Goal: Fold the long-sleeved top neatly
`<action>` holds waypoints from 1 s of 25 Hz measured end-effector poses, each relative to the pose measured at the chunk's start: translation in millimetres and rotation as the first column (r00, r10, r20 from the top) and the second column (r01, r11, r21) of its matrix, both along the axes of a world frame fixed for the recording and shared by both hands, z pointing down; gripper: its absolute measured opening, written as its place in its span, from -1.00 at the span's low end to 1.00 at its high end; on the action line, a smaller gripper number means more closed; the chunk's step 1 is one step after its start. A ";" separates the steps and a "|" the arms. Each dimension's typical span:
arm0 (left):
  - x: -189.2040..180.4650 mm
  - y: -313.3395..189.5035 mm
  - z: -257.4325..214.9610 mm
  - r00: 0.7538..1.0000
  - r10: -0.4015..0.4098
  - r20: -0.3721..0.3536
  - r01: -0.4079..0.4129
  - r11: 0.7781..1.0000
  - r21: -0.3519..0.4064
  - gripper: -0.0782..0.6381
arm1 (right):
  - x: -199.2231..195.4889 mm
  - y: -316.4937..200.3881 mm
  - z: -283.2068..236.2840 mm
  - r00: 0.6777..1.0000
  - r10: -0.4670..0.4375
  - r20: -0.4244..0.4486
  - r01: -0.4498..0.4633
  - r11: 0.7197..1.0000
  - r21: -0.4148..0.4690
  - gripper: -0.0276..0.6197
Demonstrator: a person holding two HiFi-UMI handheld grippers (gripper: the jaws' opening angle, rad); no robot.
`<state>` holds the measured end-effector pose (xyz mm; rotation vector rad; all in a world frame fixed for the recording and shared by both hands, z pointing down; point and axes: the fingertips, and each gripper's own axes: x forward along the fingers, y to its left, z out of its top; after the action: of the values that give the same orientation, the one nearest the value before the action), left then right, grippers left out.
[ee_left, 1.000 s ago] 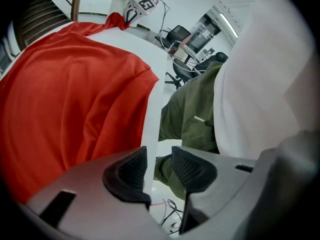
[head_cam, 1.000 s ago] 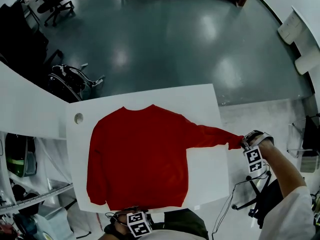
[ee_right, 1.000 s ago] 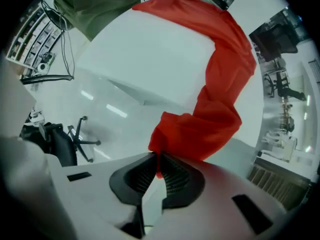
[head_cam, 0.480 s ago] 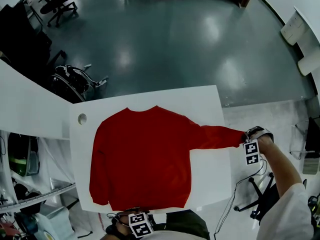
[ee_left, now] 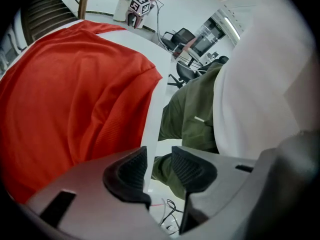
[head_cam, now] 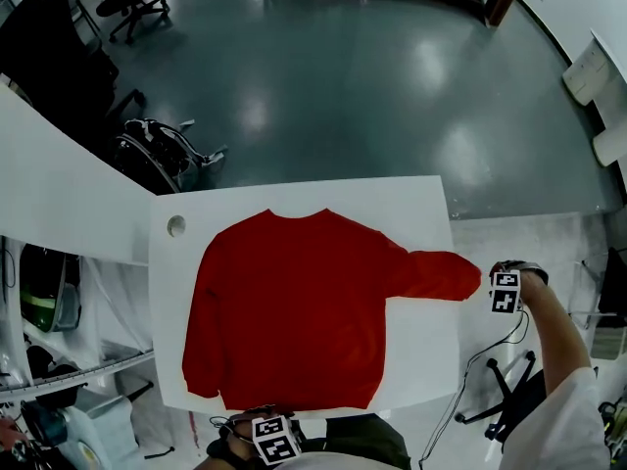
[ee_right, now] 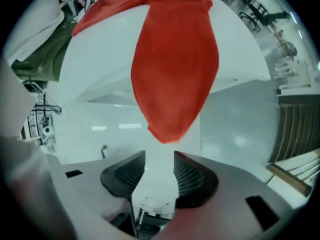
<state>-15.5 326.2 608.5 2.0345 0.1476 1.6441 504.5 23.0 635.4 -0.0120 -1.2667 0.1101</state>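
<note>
- So the red long-sleeved top (head_cam: 294,311) is lying flat on the white table (head_cam: 421,204), neckline at the far side and hem at our near edge.
- Biggest change from a second ago is the right sleeve (head_cam: 441,274). Back then it was pulled out straight with the cuff pinched in the right gripper (ee_right: 159,171). Now the cuff (ee_right: 167,131) is loose.
- The sleeve end looks rounder and shorter now, and it sticks out past the table's right edge.
- The right gripper's jaws have just been opening. They stand apart at a middling gap with nothing between them, and the cuff sits just ahead of the tips without touching.
- In the head view that gripper sits just beside the cuff, off the table's right side.
- The left gripper (ee_left: 159,166) hasn't budged and is parked at the near table edge by the hem.
- Its jaws have a narrow gap with no cloth in it. The red fabric lies just to the left of them.
- The left sleeve (head_cam: 201,341) runs down along the body like before.
</note>
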 end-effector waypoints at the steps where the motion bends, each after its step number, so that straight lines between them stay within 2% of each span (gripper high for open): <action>1: -1.7 -0.2 -1.8 1.000 -0.018 -0.005 0.018 1.000 -0.003 -0.34 | 0.5 -1.0 -4.9 0.999 0.039 0.002 -0.039 0.999 -0.002 -0.29; 3: -5.9 -2.8 -8.6 0.996 -0.086 -0.033 0.085 0.996 -0.015 -0.34 | -0.3 -13.0 -20.7 0.997 0.078 -0.004 -0.078 0.996 0.051 -0.29; 5: -16.3 -9.1 -18.8 0.978 -0.196 -0.070 0.193 0.980 -0.038 -0.34 | -14.5 -26.1 -35.1 0.994 0.104 0.030 -0.107 0.987 0.118 -0.31; 9: -57.3 -27.3 -34.3 0.917 -0.386 -0.098 0.384 0.922 -0.043 -0.34 | -68.3 -32.8 -46.2 0.976 0.147 0.162 -0.173 0.972 0.162 -0.35; 13: -107.0 -41.9 -38.9 0.876 -0.477 -0.076 0.480 0.877 0.025 -0.34 | -128.1 -41.8 -59.6 0.956 0.133 0.261 -0.189 0.961 0.203 -0.37; 15: -126.3 -48.7 -39.9 0.838 -0.539 -0.084 0.543 0.839 0.035 -0.33 | -151.6 -45.0 -62.0 0.952 0.112 0.286 -0.177 0.961 0.211 -0.37; 16: -134.3 -53.3 -40.8 0.807 -0.583 -0.096 0.588 0.808 0.033 -0.31 | -161.6 -46.6 -62.8 0.951 0.101 0.293 -0.168 0.962 0.213 -0.37; 17: -142.0 -58.2 -42.2 0.766 -0.633 -0.111 0.639 0.769 0.027 -0.31 | -170.9 -48.2 -64.0 0.949 0.092 0.301 -0.162 0.963 0.215 -0.37; 18: -149.8 -63.1 -43.8 0.716 -0.687 -0.126 0.694 0.720 0.019 -0.31 | -179.4 -49.9 -65.6 0.947 0.087 0.309 -0.160 0.963 0.218 -0.37; 20: -168.5 -70.8 -45.2 0.594 -0.791 -0.146 0.800 0.601 -0.002 -0.30 | -194.7 -53.3 -71.2 0.939 0.083 0.332 -0.166 0.959 0.228 -0.38; 23: -207.1 -79.0 -43.4 0.375 -0.915 -0.147 0.924 0.382 -0.021 -0.30 | -217.3 -55.5 -81.7 0.927 0.067 0.369 -0.167 0.955 0.246 -0.39; 25: -237.9 -83.8 -39.7 0.233 -0.962 -0.143 0.972 0.236 -0.001 -0.30 | -233.8 -52.9 -86.2 0.919 0.052 0.390 -0.159 0.956 0.248 -0.40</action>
<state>-253.4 242.5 568.8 1.5868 -1.0270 0.6567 270.7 -29.9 549.3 0.2904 -1.6640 0.0235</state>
